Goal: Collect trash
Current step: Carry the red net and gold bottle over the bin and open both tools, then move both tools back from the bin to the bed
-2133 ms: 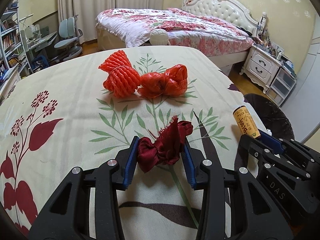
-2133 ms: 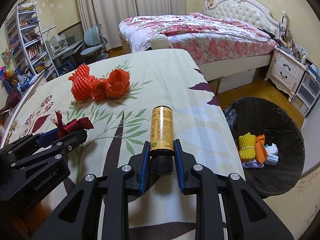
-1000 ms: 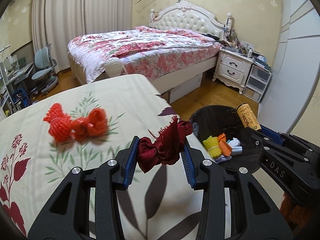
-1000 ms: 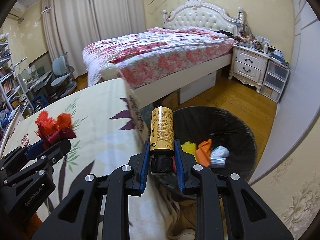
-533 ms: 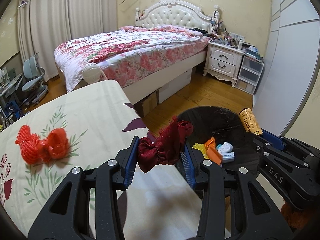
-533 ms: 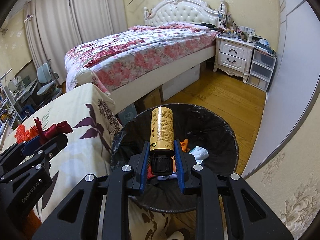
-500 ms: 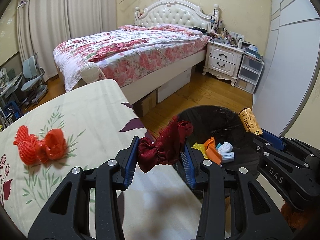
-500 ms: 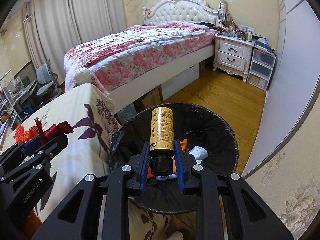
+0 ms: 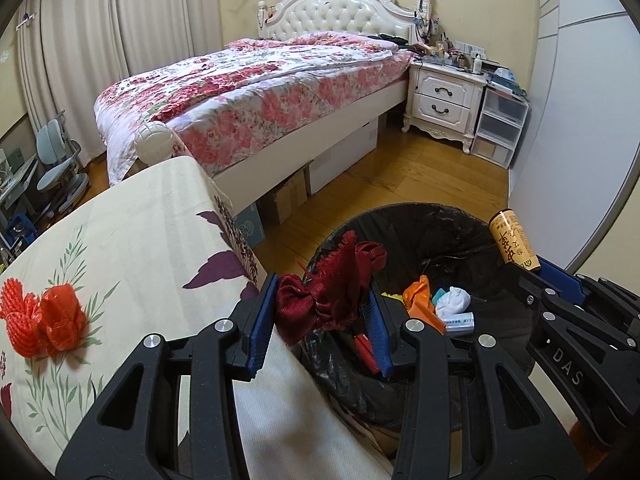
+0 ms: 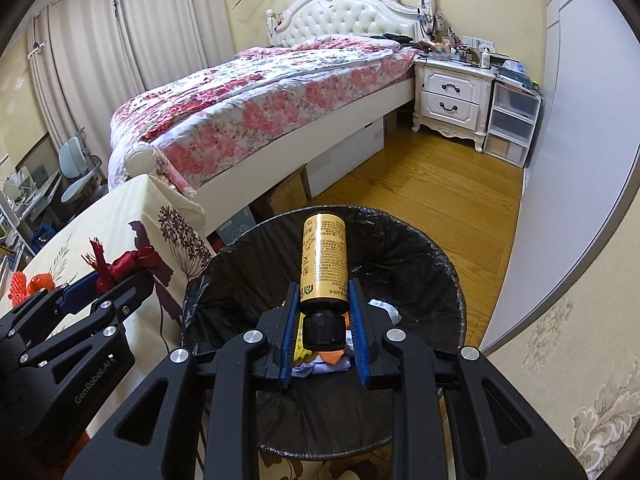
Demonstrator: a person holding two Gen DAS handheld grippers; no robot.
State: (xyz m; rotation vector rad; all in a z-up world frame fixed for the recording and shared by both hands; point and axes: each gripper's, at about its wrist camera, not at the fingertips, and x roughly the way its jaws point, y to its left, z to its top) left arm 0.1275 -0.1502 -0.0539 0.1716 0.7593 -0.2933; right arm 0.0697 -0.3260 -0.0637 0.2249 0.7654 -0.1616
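Observation:
My left gripper point(image 9: 320, 312) is shut on a dark red ribbon bow point(image 9: 328, 288), held at the table's edge beside the black-lined trash bin point(image 9: 448, 220). My right gripper point(image 10: 324, 300) is shut on a gold bottle with a black cap point(image 10: 324, 260), held over the bin's point(image 10: 420, 240) opening. The bin holds orange, yellow and white scraps point(image 9: 420, 300). Red foam fruit nets point(image 9: 40, 320) lie on the floral tablecloth point(image 9: 140, 240) at the left. The bow also shows in the right wrist view point(image 10: 128, 260).
A bed with a floral quilt point(image 9: 260, 80) stands behind. A white nightstand point(image 9: 444, 100) and plastic drawers point(image 9: 500, 124) stand at the back right. A grey wardrobe door point(image 9: 580, 120) runs along the right. Wooden floor point(image 9: 400, 184) surrounds the bin.
Both grippers have moved right from the table toward the bin, still holding the bow and the bottle. The bottle is now over the bin's opening.

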